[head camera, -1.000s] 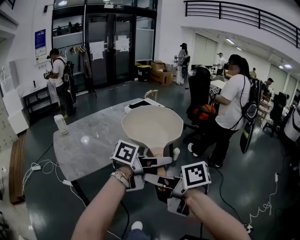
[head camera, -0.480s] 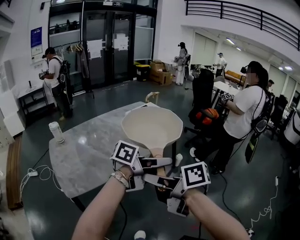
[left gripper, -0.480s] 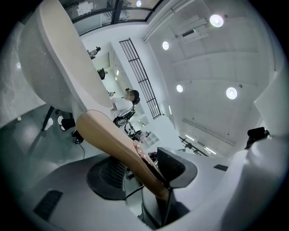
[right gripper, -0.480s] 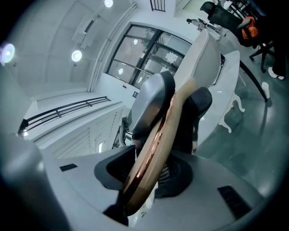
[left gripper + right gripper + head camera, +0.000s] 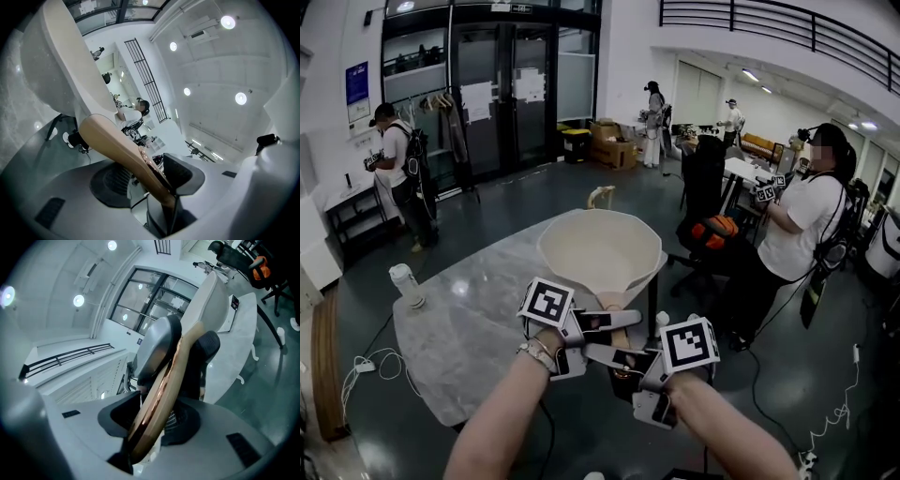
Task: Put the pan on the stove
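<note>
Bottle (image 5: 405,284): upright on the far left of the table (image 5: 459,328), well apart from the pan.
Left arm (image 5: 502,417): bare forearm rising from the bottom edge toward the middle, a band at the wrist, hand wrapped round the gripper's body under its marker cube.
Left gripper (image 5: 617,322): jaws point to the right, clenched on the handle (image 5: 617,330) from the left; its own view shows both pads pressing the wood.
Pan (image 5: 600,251): cream, held in the air in front of the person, above the table's right part, bowl away from the person, handle pointing back at them.
Right gripper (image 5: 614,357): jaws point to the left, clamped on the handle nearer the person, just beside the left gripper.
Right arm (image 5: 736,436): bare forearm coming up from the lower right, angled inward, its wrist lower than the left one.
</note>
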Tool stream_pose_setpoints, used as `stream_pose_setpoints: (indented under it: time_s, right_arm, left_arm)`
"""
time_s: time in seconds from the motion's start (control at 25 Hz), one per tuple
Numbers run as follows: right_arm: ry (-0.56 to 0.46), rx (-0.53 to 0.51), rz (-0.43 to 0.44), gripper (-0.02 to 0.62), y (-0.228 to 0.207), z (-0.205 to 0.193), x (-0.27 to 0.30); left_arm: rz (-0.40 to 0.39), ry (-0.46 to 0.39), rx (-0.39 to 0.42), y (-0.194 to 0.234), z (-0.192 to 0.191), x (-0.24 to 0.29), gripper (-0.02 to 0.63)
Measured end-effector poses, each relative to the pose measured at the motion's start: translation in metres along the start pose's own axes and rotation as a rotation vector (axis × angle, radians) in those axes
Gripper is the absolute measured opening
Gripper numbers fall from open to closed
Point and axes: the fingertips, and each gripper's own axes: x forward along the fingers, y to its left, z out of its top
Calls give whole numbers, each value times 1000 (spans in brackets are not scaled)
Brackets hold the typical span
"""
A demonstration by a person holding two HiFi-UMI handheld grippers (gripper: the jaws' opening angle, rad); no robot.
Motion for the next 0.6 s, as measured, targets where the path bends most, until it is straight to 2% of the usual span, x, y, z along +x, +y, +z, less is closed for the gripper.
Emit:
stream_pose_setpoints:
  time_s: [0.6]
  right_arm:
    - [28,8,-5,140,-44,65,1]
  left_arm:
    - [-4,-39,-22,46,63,20,212]
